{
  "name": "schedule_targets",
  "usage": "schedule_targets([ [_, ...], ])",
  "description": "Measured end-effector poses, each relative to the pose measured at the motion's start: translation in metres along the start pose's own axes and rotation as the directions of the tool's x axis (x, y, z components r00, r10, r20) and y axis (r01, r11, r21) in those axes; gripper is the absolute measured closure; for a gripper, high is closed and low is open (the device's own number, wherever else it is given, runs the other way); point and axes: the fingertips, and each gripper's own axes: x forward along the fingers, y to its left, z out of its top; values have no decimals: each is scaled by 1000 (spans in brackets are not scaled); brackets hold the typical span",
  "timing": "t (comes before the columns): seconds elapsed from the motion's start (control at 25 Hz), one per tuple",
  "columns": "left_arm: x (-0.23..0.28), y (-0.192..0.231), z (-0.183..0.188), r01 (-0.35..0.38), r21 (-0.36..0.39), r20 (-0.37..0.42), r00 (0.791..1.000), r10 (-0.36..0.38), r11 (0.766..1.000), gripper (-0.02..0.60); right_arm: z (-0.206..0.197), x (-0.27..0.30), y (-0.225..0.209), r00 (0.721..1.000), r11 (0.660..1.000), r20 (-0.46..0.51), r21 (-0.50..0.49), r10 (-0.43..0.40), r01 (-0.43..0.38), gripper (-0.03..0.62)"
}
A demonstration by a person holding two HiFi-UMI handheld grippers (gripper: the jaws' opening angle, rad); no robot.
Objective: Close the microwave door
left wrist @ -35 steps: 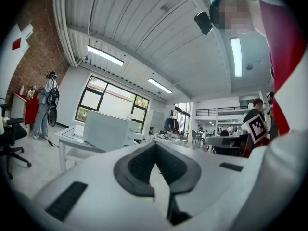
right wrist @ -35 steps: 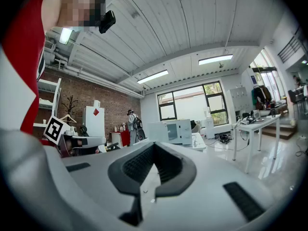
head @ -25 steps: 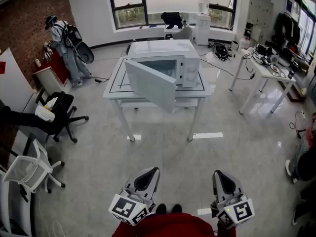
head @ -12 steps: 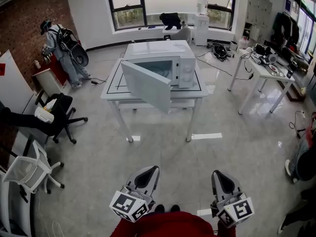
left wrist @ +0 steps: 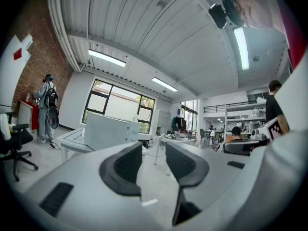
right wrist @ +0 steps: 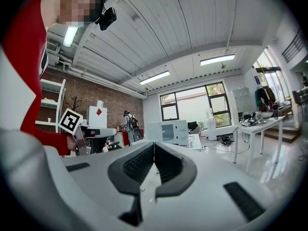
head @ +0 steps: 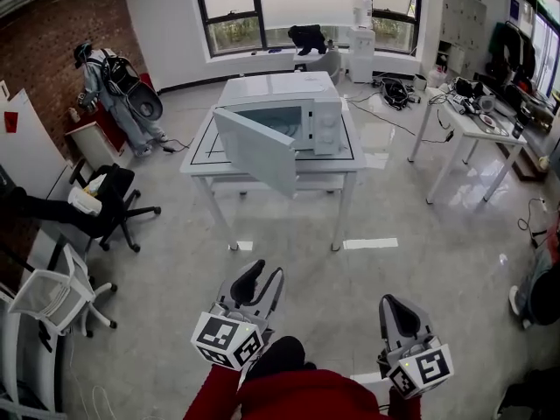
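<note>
A white microwave point(head: 289, 116) stands on a white table point(head: 197, 160) across the room, its door point(head: 255, 151) swung wide open toward me on its left hinge. Both grippers are held low near my body, far short of the table. My left gripper point(head: 261, 276) points at the table; its jaws are opening and nothing is between them. My right gripper point(head: 394, 309) is shut and empty. The left gripper view shows the microwave point(left wrist: 108, 131) far beyond the parted jaws of the left gripper point(left wrist: 154, 153). In the right gripper view the microwave point(right wrist: 168, 131) stands beyond the closed right gripper point(right wrist: 154, 150).
A black office chair point(head: 105, 199) and a white chair point(head: 48, 300) stand at the left. A person with a backpack point(head: 114, 86) is by the brick wall. A cluttered white desk point(head: 477, 125) is at the right. White tape marks point(head: 369, 243) lie on the floor before the table.
The left gripper's jaws have parted from shut. Both grippers have moved forward toward the table, the left one further, and a foot has stepped forward.
</note>
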Motion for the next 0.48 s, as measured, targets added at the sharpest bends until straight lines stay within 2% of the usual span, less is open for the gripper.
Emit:
schedule_targets([
  [0.16,16,12,15,-44,3,13,999,44,999,357,5,2,-11,1000,1000,19,4,-11,11,580],
  [0.32,35,27,15,-66,-46,8,998,66,997,334,4,7,-25,1000,1000,13,13,-28,27,580],
  [0.48,58,44,11,-86,-46,-13,996,85,995,316,-5,19,-37,999,998,-17,39,-50,50,580],
])
